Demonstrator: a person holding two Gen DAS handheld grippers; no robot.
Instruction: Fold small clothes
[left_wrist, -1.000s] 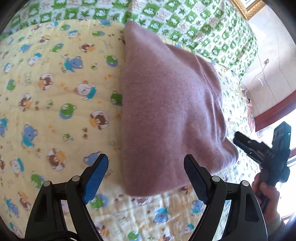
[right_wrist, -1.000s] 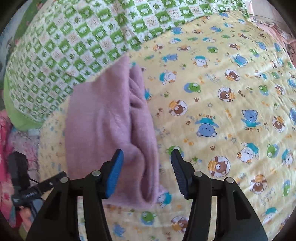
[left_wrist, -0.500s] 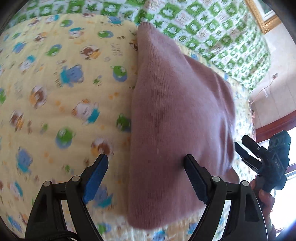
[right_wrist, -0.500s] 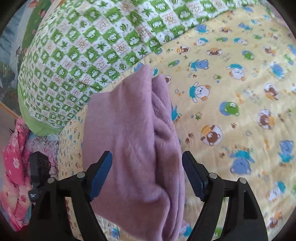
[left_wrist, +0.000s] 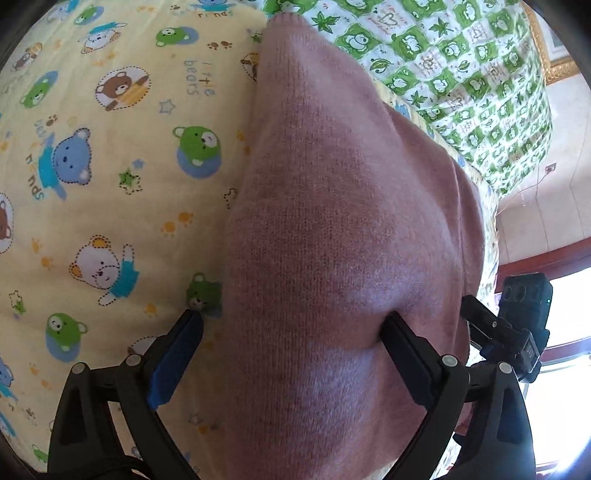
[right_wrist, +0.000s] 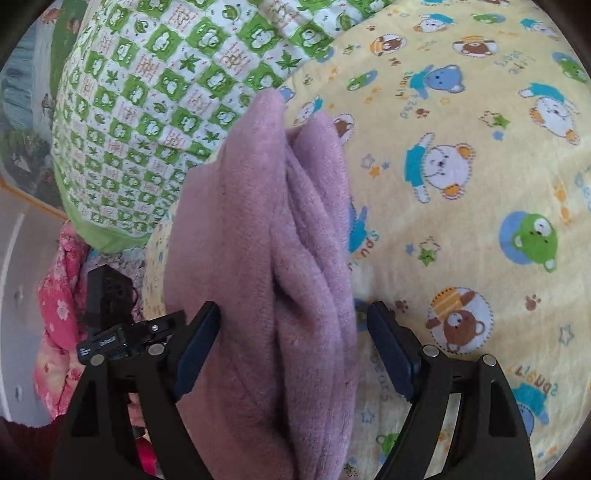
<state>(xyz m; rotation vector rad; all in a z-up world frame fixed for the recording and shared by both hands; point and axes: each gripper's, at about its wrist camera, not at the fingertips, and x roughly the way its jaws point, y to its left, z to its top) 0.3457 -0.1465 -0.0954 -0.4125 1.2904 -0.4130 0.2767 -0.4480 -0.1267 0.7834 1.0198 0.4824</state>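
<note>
A folded mauve knit garment (left_wrist: 332, 240) lies on the yellow bear-print bedsheet (left_wrist: 110, 184). My left gripper (left_wrist: 291, 325) is open, low over the garment's near edge; its right finger presses into the knit and its left finger is over the sheet beside it. In the right wrist view the garment (right_wrist: 266, 240) shows its stacked folded edges. My right gripper (right_wrist: 293, 317) is open with the folded layers between its fingers. Each gripper shows in the other's view: the right one (left_wrist: 506, 332) and the left one (right_wrist: 118, 328).
A green-and-white checked quilt (left_wrist: 461, 74) lies along the far side of the bed, also in the right wrist view (right_wrist: 147, 110). Pink floral cloth (right_wrist: 59, 302) hangs at the bed's edge. A wall and a wooden frame (left_wrist: 546, 258) stand beyond the bed.
Both grippers have moved down and forward onto the garment, which now fills much more of each view. The right gripper's jaws have opened wider around the folded edge.
</note>
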